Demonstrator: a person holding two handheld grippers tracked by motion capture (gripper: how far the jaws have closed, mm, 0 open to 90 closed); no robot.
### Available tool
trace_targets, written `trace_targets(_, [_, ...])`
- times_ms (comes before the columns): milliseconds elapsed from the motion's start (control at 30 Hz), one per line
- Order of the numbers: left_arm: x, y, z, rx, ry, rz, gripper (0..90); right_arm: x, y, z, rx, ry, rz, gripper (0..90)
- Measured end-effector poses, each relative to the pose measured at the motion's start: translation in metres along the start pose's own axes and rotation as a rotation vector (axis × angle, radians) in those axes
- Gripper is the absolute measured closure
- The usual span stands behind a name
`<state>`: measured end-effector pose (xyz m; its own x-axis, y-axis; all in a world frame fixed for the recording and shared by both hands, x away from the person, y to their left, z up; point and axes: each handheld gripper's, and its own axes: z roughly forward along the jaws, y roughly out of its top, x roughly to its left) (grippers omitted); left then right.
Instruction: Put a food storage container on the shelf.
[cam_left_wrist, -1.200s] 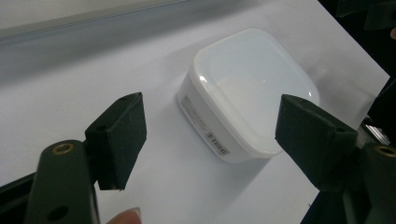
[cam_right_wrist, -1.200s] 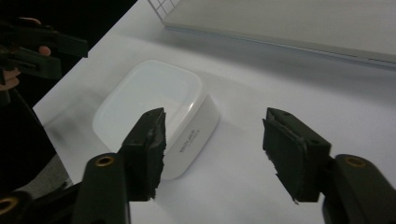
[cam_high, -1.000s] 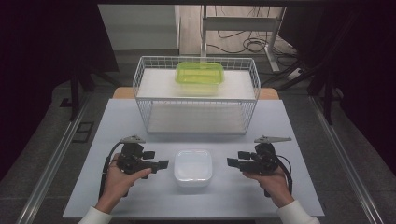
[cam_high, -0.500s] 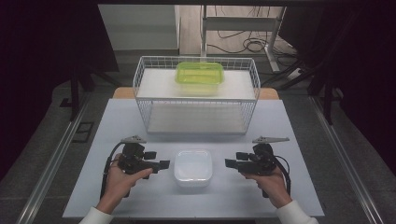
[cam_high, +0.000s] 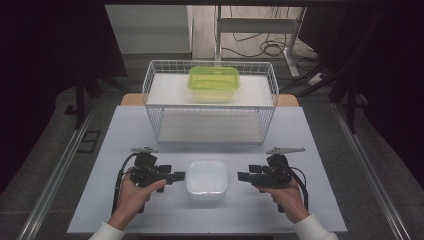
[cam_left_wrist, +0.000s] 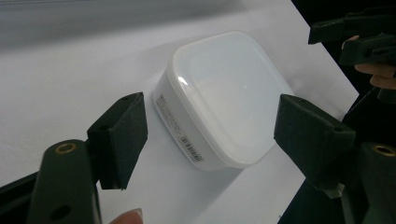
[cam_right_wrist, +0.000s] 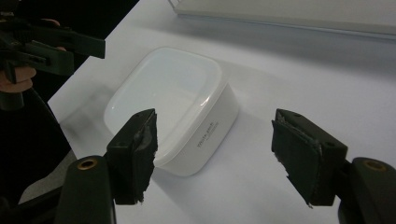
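White lidded box sits on the table near its front edge, between the two grippers. Left gripper just beside the box's left side, jaws wide apart, nothing between them. Right gripper near the box's right side, jaws likewise wide, empty. Behind: wire basket with a green container on its upper shelf.

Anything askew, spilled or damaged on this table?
Nothing stands out. The white container sits flat on the table with its lid on, between the open left gripper and right gripper, touched by neither. The green container rests level on the wire rack.
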<state>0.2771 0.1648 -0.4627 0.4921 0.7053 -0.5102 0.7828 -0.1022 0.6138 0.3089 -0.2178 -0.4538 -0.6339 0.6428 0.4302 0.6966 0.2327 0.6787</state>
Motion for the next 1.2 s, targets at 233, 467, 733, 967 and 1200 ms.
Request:
trace_targets(233, [0.000,0.000,0.004,0.012,0.010,-0.002,24.9,0.003,0.001,0.007,0.011,0.007,0.003,30.7])
trace_targets(467, [0.003,-0.001,0.008,0.020,-0.001,-0.035,27.0,0.005,0.001,0.013,0.027,0.009,0.004,33.7])
trace_targets(733, [0.008,-0.003,0.016,0.032,-0.033,-0.079,31.6,0.004,-0.002,0.024,0.058,0.019,0.037,38.7])
trace_targets(967, [0.015,-0.006,0.024,0.041,-0.061,-0.128,34.8,0.002,-0.002,0.035,0.064,0.043,0.087,42.0])
trace_targets(1200, [0.019,-0.007,0.029,0.036,-0.086,-0.169,38.9,-0.001,-0.002,0.042,0.072,0.062,0.120,44.7])
